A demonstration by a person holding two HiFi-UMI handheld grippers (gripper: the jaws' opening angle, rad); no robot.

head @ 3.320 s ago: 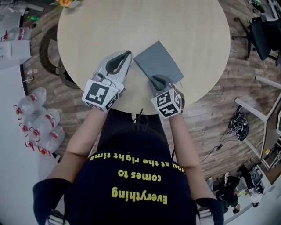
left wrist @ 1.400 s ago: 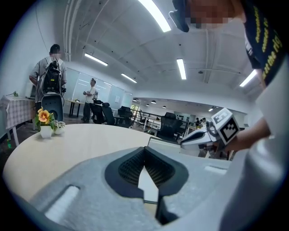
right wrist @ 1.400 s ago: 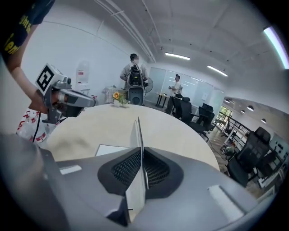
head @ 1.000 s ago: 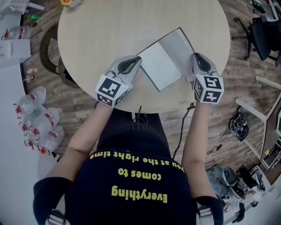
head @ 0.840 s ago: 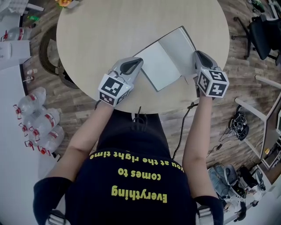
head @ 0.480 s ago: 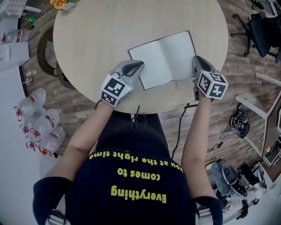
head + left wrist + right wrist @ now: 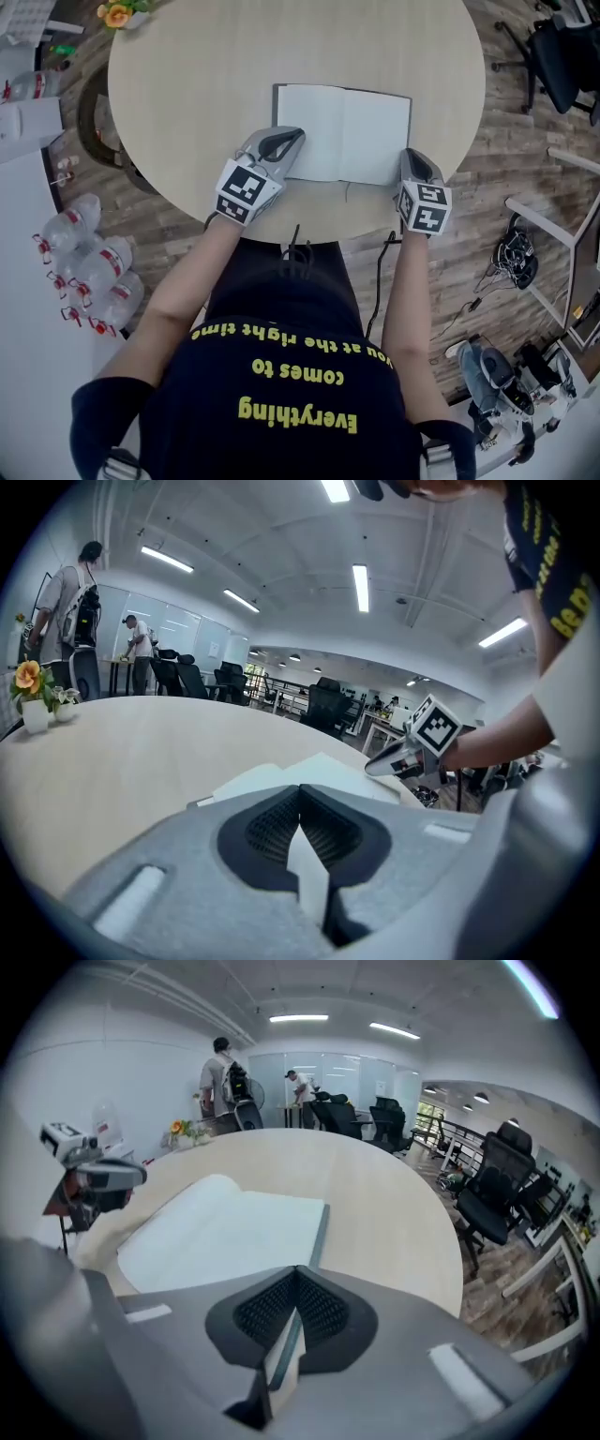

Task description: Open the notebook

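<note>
The notebook lies open and flat on the round wooden table, blank white pages up, its dark cover showing as a thin rim. My left gripper is shut on the near left corner of the notebook; the left gripper view shows a white page pinched between the jaws of that gripper. My right gripper is shut on the near right corner; the right gripper view shows the cover edge and pages running into the closed jaws of this gripper.
A small vase of flowers stands at the table's far left edge. Water bottles lie on the floor at the left, an office chair stands at the right, and cables lie beside it. People stand far behind the table.
The notebook went from closed to open and flat. My right gripper swung the cover over to the right and came down to the table; the notebook turned square to the near edge.
</note>
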